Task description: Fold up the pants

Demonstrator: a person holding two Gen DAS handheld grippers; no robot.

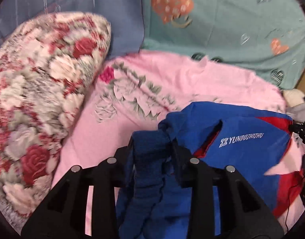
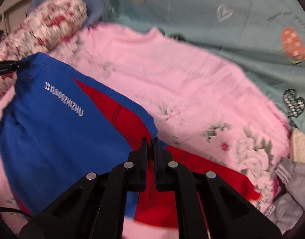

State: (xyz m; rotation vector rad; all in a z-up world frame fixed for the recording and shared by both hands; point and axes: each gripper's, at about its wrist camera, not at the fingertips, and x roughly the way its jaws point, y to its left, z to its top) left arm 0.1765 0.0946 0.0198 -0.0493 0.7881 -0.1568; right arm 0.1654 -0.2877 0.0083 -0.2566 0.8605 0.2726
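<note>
The pants (image 1: pixel 238 139) are blue with red panels and white lettering; they hang over a pink flowered sheet (image 1: pixel 152 83). My left gripper (image 1: pixel 152 145) is shut on a bunched dark blue edge of the pants and holds it up. In the right wrist view the pants (image 2: pixel 53 123) spread to the left, and my right gripper (image 2: pixel 150 141) is shut on their red and blue edge. The other gripper's black tip (image 2: pixel 11 66) touches the pants' far left corner.
A rolled red and white floral quilt (image 1: pixel 37 91) lies to the left. A teal sheet with hearts (image 1: pixel 242 29) lies behind the pink one. Grey cloth (image 2: pixel 287 199) and a cream item (image 1: pixel 293 97) sit at the right.
</note>
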